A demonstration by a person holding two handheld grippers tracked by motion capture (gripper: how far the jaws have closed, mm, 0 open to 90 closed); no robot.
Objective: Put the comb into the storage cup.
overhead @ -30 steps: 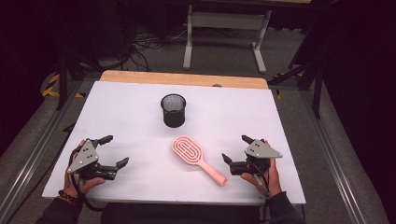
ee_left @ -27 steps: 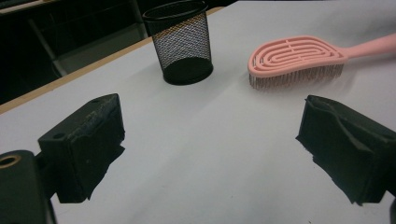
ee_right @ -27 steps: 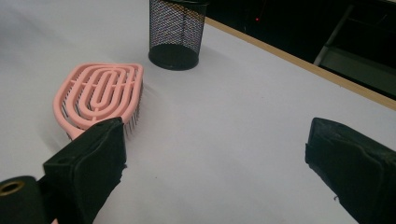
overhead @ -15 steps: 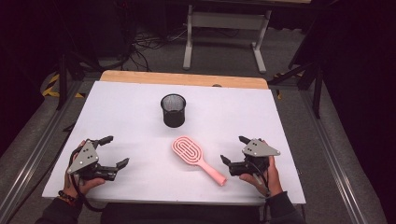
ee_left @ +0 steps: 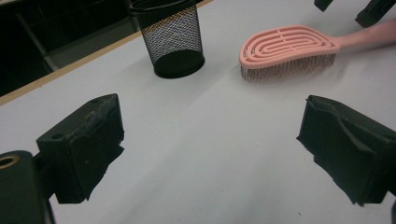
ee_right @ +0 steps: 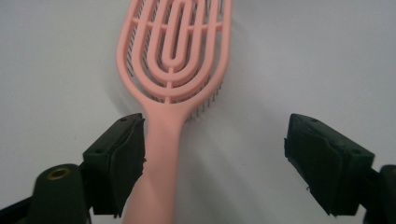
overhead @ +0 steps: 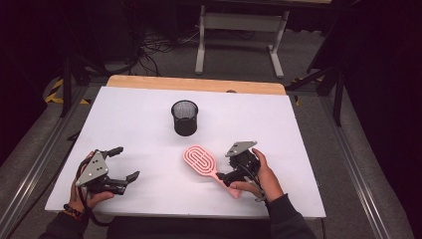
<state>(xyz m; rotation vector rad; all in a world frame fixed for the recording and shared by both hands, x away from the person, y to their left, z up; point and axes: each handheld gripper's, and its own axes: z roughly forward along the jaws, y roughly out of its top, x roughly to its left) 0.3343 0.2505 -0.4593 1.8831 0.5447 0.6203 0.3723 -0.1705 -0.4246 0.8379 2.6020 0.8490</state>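
High view: my right gripper sits over the handle of the pink hairbrush, which lies flat on the white table, bristles down, head pointing away from me toward the black mesh cup. The cup stands upright beyond the brush head, near it but apart. My right hand is just to the right of the brush handle. My left gripper rests well to the left of the brush, at about the same depth on the table, its jaws spread with nothing between them. My left hand holds it from the near edge.

Left gripper view: my two black jaws stand wide apart over bare table. Beyond them the brush lies with its bristles on the surface, the handle running off toward the right gripper's jaw tips at the upper right corner. The mesh cup stands just left of the brush head, not touching it.

Right gripper view: the brush handle lies between my jaws, hard against the left jaw as seen here; whether that pad presses on it I cannot tell. The other jaw stands clear of the handle with bare table between. My jaws have just been closing around the handle but are not yet clamped on it. The brush head extends straight ahead.
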